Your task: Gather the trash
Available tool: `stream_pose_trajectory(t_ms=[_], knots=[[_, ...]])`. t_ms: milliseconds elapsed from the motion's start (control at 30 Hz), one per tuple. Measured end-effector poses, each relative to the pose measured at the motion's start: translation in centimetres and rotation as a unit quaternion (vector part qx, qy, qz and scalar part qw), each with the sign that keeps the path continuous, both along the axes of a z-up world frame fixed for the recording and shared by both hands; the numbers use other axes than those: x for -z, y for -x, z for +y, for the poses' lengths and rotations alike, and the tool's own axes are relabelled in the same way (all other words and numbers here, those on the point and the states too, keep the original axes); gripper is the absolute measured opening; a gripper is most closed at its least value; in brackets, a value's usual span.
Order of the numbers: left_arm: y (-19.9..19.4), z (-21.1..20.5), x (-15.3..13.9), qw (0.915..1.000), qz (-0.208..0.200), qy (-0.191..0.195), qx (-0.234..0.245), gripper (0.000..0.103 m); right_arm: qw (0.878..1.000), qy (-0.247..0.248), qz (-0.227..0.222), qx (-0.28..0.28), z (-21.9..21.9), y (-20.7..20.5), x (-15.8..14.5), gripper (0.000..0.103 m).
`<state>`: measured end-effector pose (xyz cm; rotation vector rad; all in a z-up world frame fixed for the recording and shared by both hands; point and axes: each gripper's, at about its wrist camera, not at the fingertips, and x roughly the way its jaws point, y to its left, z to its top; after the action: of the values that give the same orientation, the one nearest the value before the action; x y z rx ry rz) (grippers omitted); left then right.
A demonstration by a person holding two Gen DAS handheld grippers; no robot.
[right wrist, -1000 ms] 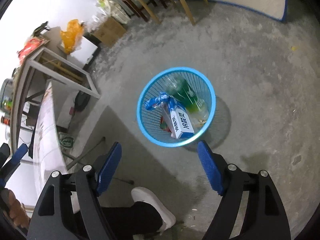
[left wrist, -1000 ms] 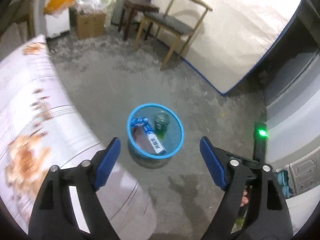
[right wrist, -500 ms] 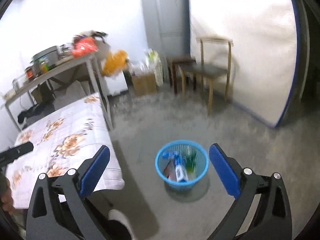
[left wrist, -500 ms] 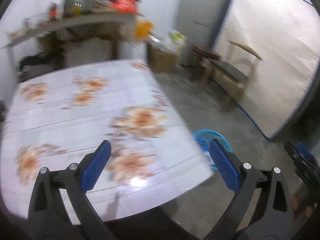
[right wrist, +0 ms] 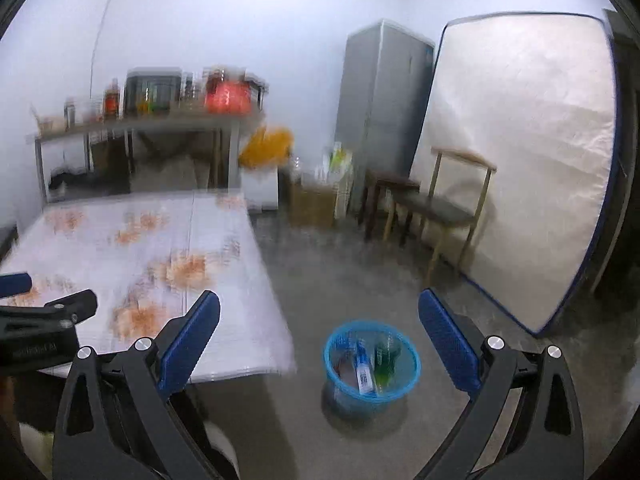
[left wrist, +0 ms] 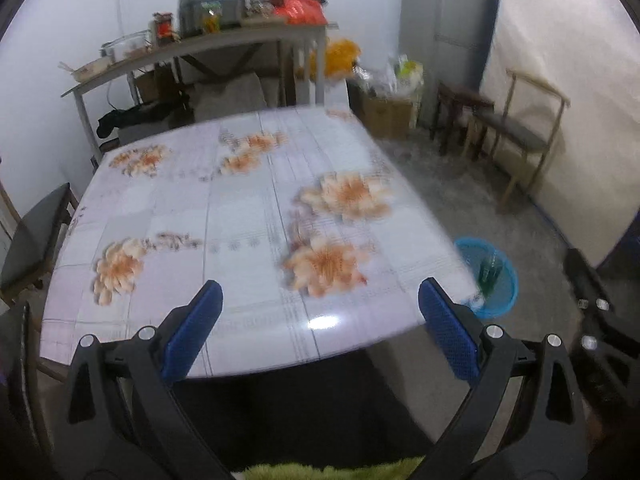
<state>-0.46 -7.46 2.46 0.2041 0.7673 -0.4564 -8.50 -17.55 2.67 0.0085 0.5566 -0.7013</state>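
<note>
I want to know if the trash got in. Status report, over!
Left gripper open, empty. Right gripper open, empty. Trash sits in blue basket on floor beside table. Nothing in the way.

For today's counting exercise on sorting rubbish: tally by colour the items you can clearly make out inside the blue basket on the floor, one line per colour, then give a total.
Green bottle: 1
White and blue carton: 1
Total: 2 clearly seen in the blue basket; the picture is blurred, so anything else in there cannot be told.

One floral table (left wrist: 240,216), one blue basket (right wrist: 372,376) (two items visible inside), two chairs, one fridge (right wrist: 380,120)
</note>
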Motion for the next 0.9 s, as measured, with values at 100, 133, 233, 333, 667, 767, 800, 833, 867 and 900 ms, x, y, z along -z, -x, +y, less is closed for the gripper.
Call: stream_pose_trajectory(t_ms=[100,133,233,333,667,767,800,833,867,900], knots=[[0.5,-0.4,1.6,0.9992,0.004,-0.041,0.0,0.094,0.999,-0.026,0.04,0.01,-0.5,-0.4,1.8,0.097],[0.5,-0.4,1.9,0.9989,0.007,-0.047,-0.004,0.094,0.998,-0.032,0.047,0.013,-0.7,-0.5,2.2,0.097],[-0.3,0.2,2.5,0.9983,0.018,-0.049,-0.026,0.094,0.997,-0.046,0.061,0.024,-1.4,-0.5,2.9,0.097],[-1.1,1.1,2.5,0.997,0.024,-0.044,-0.058,0.094,0.996,-0.058,0.061,0.028,-1.4,-0.5,3.2,0.097],[-1.9,1.8,2.9,0.995,0.029,-0.052,-0.08,0.094,0.994,-0.075,0.067,0.037,-1.9,-1.0,3.9,0.097],[-1.9,1.7,2.9,0.995,0.028,-0.052,-0.081,0.094,0.994,-0.077,0.068,0.037,-2.0,-1.1,3.9,0.097],[-1.9,1.7,3.0,0.995,0.028,-0.053,-0.081,0.094,0.994,-0.077,0.069,0.038,-2.0,-1.1,3.9,0.097],[-1.9,1.7,3.0,0.995,0.028,-0.053,-0.08,0.094,0.994,-0.077,0.069,0.038,-2.0,-1.1,3.9,0.097],[-1.9,1.7,3.0,0.995,0.029,-0.054,-0.079,0.094,0.994,-0.078,0.069,0.038,-2.0,-1.1,3.9,0.097],[-1.9,1.7,3.0,0.9949,0.029,-0.054,-0.08,0.094,0.994,-0.079,0.069,0.039,-2.1,-1.1,3.9,0.097]])
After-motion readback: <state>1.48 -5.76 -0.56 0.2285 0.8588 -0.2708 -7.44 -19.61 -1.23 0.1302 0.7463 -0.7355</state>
